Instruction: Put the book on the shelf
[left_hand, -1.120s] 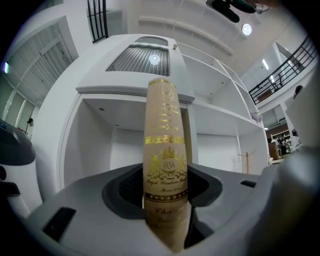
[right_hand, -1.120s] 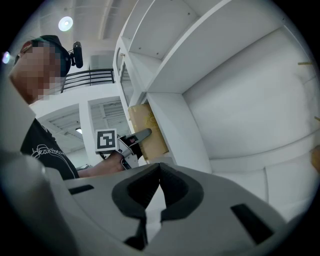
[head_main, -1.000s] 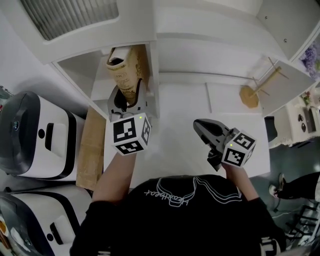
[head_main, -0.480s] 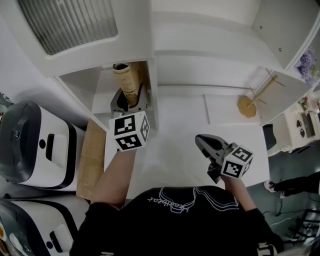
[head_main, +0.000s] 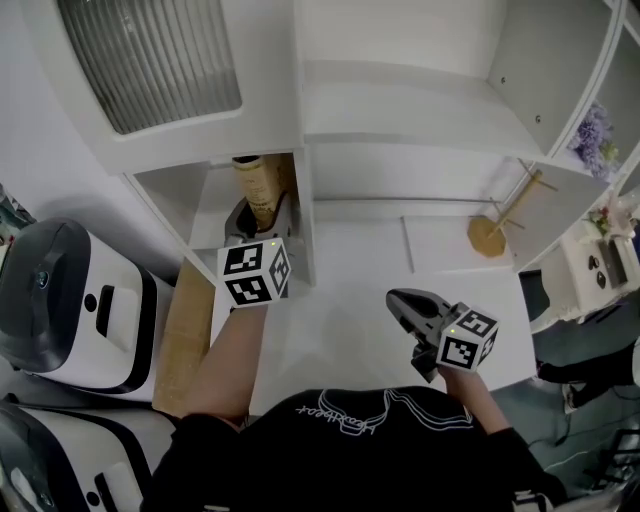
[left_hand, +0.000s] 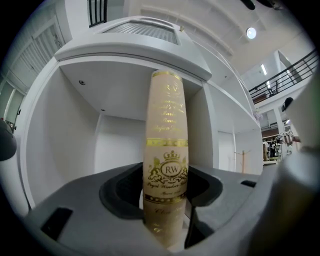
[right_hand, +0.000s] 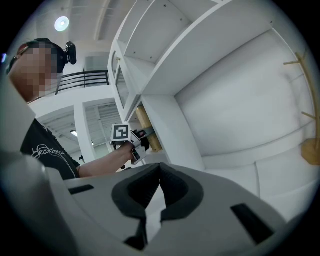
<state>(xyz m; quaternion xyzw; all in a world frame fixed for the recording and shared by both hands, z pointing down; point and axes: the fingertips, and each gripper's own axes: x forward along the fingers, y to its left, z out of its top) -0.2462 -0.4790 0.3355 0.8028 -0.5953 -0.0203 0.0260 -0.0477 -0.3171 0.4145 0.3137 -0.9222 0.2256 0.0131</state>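
White desk (head_main: 350, 300) fills the lower centre of my head view. Nearest me, at lower right, my right gripper (head_main: 405, 300) hovers over it, jaws clenched together on nothing. Left of centre, my left gripper (head_main: 262, 218) grasps the cream, gold-lettered book (head_main: 262, 178), which stands upright inside the open shelf compartment (head_main: 205, 200), near its right wall. Farther back at right, a wooden stand (head_main: 490, 235) sits on the desk.

A white shelf unit (head_main: 400, 100) rises ahead of the left jaws and the right jaws, with a white worktop (head_main: 350, 310) spread beneath them. Left of the left jaws stand rounded white-and-black machines (head_main: 70, 300). Right of the right jaws, a wooden peg stand (head_main: 495, 228) sits on the worktop. Overhead, a round ceiling light (left_hand: 251, 33) glows near a black balcony railing (left_hand: 287, 70).
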